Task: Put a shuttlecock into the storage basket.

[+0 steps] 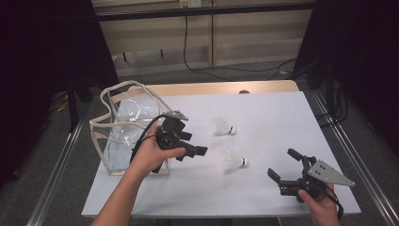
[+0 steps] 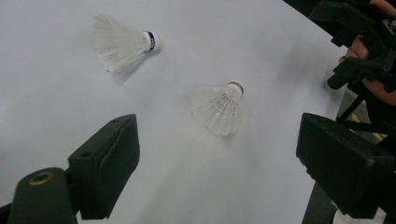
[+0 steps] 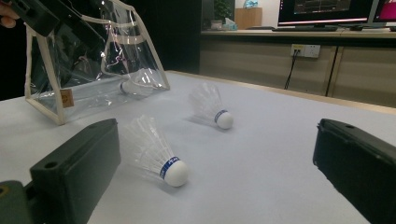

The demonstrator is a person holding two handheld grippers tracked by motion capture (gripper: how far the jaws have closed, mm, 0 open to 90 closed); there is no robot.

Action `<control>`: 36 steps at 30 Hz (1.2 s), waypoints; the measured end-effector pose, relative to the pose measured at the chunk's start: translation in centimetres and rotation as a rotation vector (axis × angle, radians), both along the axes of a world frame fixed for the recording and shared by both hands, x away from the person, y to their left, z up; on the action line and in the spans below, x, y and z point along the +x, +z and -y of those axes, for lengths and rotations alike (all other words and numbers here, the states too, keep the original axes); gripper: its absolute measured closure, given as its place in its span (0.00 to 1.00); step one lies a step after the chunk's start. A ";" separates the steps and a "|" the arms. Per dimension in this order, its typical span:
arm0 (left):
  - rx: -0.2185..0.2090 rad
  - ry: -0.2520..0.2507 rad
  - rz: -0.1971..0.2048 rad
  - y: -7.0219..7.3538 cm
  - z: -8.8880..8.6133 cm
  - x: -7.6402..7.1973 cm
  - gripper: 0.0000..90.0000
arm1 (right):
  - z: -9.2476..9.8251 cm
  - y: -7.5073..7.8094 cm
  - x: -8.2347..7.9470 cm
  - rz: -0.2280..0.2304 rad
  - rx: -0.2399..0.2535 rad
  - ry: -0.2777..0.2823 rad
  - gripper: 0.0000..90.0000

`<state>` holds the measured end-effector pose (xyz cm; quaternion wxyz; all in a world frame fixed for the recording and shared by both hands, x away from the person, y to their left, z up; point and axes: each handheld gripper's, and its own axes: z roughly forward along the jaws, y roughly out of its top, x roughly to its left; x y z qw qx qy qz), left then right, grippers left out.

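Here, two white feathered shuttlecocks (image 1: 234, 161) lie beside the clear plastic bag (image 1: 123, 127); left gripper (image 1: 195, 151) and right gripper (image 1: 283, 165), nearby, gape wide, empty.

No lettering can be read with certainty. The near shuttlecock (image 3: 156, 154), at lower centre of the right gripper view, carries white print on the blue band around its cork, too small to make out. The clear bag (image 3: 95, 65) at upper left bears a small orange tag (image 3: 67, 98) with an unreadable mark. The monitor (image 3: 324, 11) at the top edge shows blurred graphs.
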<state>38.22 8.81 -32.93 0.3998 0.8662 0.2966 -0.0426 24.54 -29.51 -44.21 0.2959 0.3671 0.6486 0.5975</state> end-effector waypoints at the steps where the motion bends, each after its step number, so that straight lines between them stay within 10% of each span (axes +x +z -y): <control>1: -0.001 0.001 0.002 -0.1 0.1 0.0 0.15 | 0.0 0.0 0.0 -0.001 0.001 -0.001 0.00; 36: -0.014 -0.058 -0.008 -3.9 1.5 -1.1 0.13 | 0.0 0.0 0.0 0.000 -0.002 0.003 0.00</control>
